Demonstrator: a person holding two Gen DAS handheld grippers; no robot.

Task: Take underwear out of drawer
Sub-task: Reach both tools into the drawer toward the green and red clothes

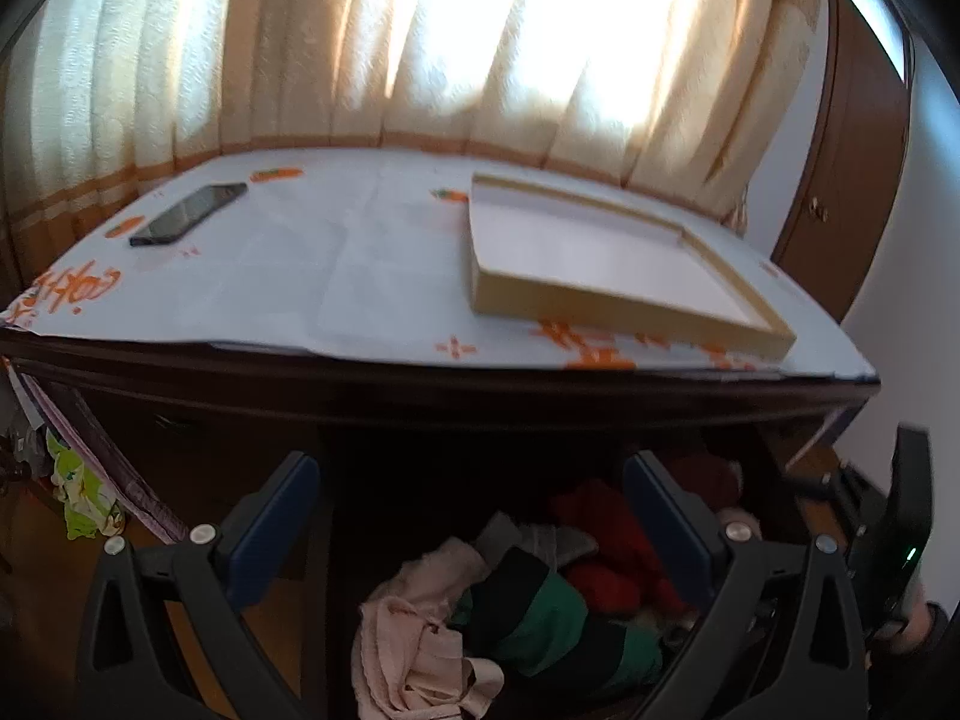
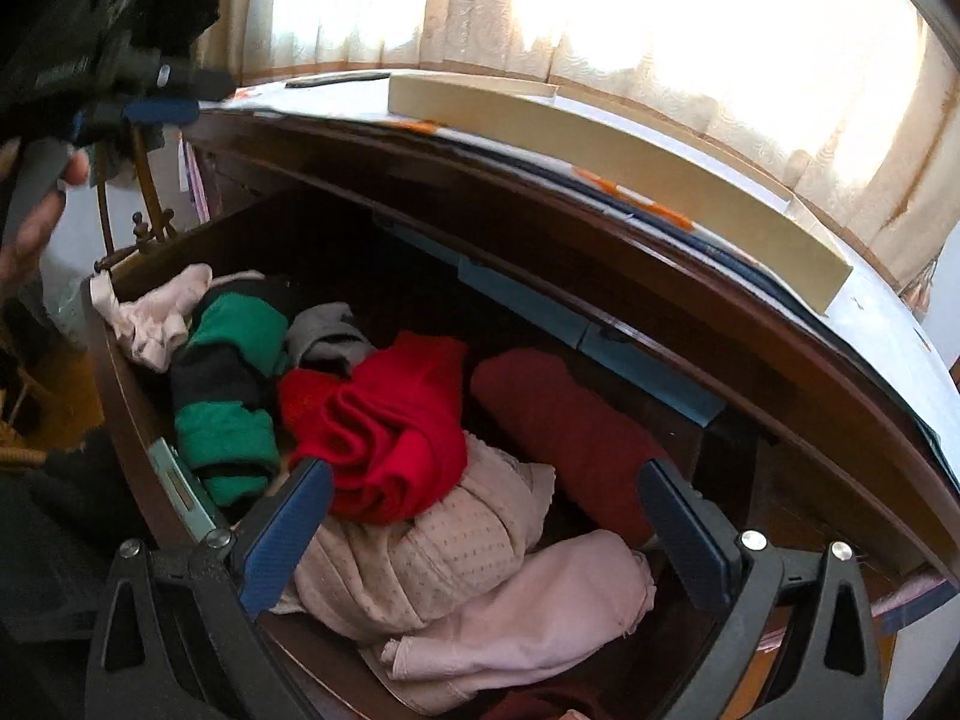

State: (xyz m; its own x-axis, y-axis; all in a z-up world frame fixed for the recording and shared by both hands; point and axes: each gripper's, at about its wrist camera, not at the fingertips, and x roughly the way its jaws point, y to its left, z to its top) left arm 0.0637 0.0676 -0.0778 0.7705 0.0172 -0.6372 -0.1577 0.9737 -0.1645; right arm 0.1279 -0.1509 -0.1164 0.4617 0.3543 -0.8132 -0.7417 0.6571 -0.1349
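Hovering over open drawer [image 2: 129, 414]: right gripper [image 2: 486, 483], jaws spread, nothing held, above red garment [image 2: 384, 420] & pink underwear [image 2: 456, 564]. Left gripper [image 1: 471, 477] also spread, empty, w/ pink, green-black clothes [image 1: 540, 618] below.

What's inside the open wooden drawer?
The open dark wooden drawer holds bunched clothes: a bright red cloth, a green-and-black striped piece, pale pink fabrics, a small grey piece and a dark red roll. Anything underneath is covered.
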